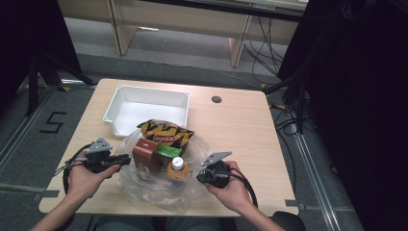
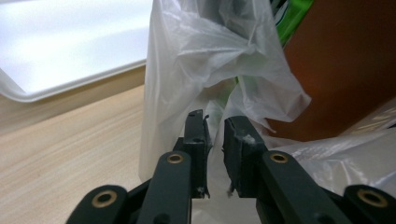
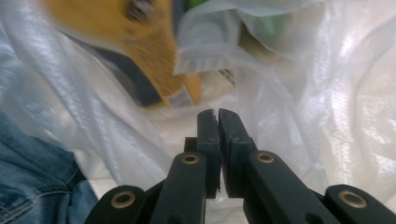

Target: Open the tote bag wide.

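Observation:
A clear plastic bag (image 1: 144, 185) lies on the table's near half. It holds a yellow-and-black chip packet (image 1: 163, 131), a brown box (image 1: 146, 153), a green packet (image 1: 169, 150) and a white-capped bottle (image 1: 178, 168). My left gripper (image 1: 126, 159) is at the bag's left edge. In the left gripper view its jaws (image 2: 215, 135) stand a narrow gap apart, with a fold of the bag (image 2: 196, 56) hanging into it in front of the brown box (image 2: 345, 65). My right gripper (image 1: 199, 177) is at the bag's right edge. Its jaws (image 3: 217, 126) are pressed together amid the bag's film (image 3: 327, 93).
A white tray (image 1: 122, 94) stands at the back left of the wooden table (image 1: 240, 130), close behind the bag. A round cable hole (image 1: 216, 99) sits at the back. Blue jeans (image 3: 32, 172) show past the table's near edge.

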The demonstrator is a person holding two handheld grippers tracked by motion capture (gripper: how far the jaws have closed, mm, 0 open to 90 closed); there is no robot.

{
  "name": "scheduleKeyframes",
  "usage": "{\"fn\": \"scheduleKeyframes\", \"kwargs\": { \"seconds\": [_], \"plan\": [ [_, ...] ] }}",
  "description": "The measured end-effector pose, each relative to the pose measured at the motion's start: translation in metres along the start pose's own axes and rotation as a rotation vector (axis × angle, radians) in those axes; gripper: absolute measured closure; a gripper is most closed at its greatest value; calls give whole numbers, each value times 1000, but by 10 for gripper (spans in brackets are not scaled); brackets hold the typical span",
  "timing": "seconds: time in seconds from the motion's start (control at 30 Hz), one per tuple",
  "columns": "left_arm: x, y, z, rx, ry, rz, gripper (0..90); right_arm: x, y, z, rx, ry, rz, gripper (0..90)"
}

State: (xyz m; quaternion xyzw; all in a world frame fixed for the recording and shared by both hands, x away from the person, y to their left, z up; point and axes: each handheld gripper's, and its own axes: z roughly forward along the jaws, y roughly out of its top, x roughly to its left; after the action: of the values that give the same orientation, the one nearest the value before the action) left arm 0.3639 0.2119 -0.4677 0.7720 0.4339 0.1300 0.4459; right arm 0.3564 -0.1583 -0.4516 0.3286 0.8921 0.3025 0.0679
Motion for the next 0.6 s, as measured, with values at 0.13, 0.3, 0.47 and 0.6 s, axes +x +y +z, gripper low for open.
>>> {"fn": "scheduleKeyframes", "kwargs": {
  "seconds": [0.13,0.3,0.47,0.6],
  "plan": [
    [1,-1,4,18,7,-1,785,-7,-1,4,32,-2,-3,883],
    [5,-1,8,47,14,14,779,-18,0,11,50,-26,1,883],
    [5,-3,12,36,16,-15,771,-25,1,15,64,-32,12,858],
    [8,-2,9,52,13,14,762,-21,3,7,32,-22,34,828]
  ]
}}
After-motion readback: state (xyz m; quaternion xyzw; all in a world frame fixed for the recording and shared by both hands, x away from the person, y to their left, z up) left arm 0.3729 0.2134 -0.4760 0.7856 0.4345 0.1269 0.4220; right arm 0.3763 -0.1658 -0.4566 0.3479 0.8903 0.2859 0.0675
